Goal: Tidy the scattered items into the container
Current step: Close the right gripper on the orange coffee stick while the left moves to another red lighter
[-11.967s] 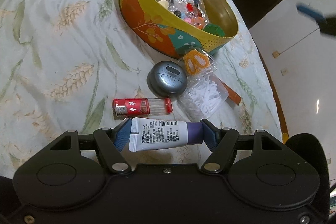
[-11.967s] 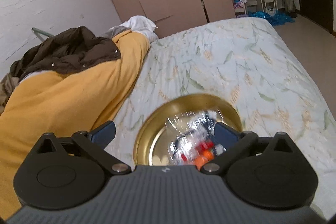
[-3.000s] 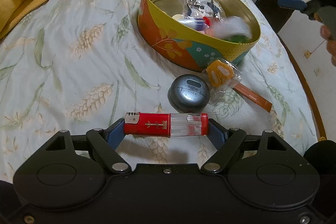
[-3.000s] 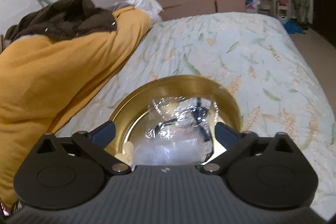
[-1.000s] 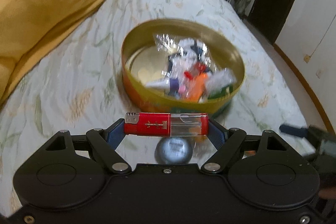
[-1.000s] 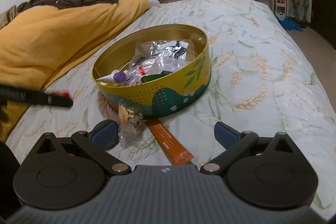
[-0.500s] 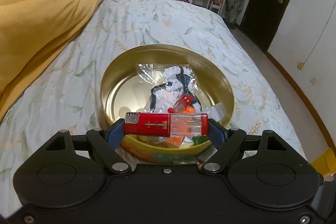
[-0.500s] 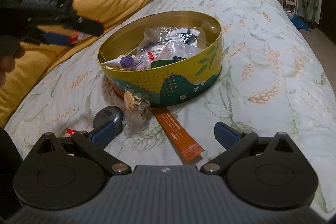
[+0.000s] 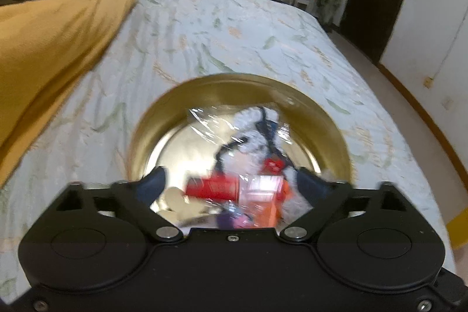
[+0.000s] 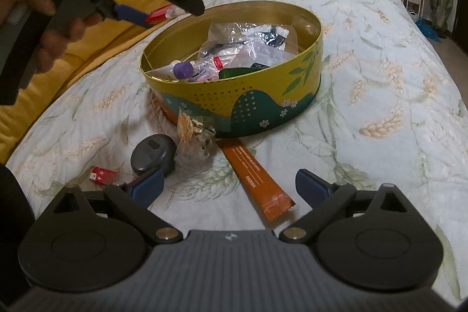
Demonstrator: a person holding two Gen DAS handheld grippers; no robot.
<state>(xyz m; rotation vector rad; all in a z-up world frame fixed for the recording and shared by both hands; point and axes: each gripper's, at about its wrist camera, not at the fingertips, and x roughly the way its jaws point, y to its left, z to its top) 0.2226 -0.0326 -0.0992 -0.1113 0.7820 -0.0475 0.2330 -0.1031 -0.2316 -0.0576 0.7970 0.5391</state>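
Note:
The round tin [image 9: 330, 119] [image 10: 263, 101] stands on the bed with several bagged items inside. My left gripper [image 9: 231, 186] hangs over its near rim with the fingers spread; the red lighter [image 9: 222, 189] [image 10: 159, 15] is blurred between them, apart from the pads. My right gripper [image 10: 228, 186] is open and empty, low over the bed in front of the tin. Before it lie an orange sachet [image 10: 257, 177], a small snack bag [image 10: 193, 139], a grey round case [image 10: 153, 155] and a second red lighter [image 10: 103, 176].
A yellow blanket [image 9: 49, 48] with a dark jacket lies along the bed's left side. The bed's right edge drops to the floor [image 9: 433, 95]. Wardrobe doors and a cluttered shelf stand at the far wall.
My left gripper has moved farther over the tin and opened; the red lighter has come free of the pads and is blurred. My right gripper has edged closer to the items on the bed.

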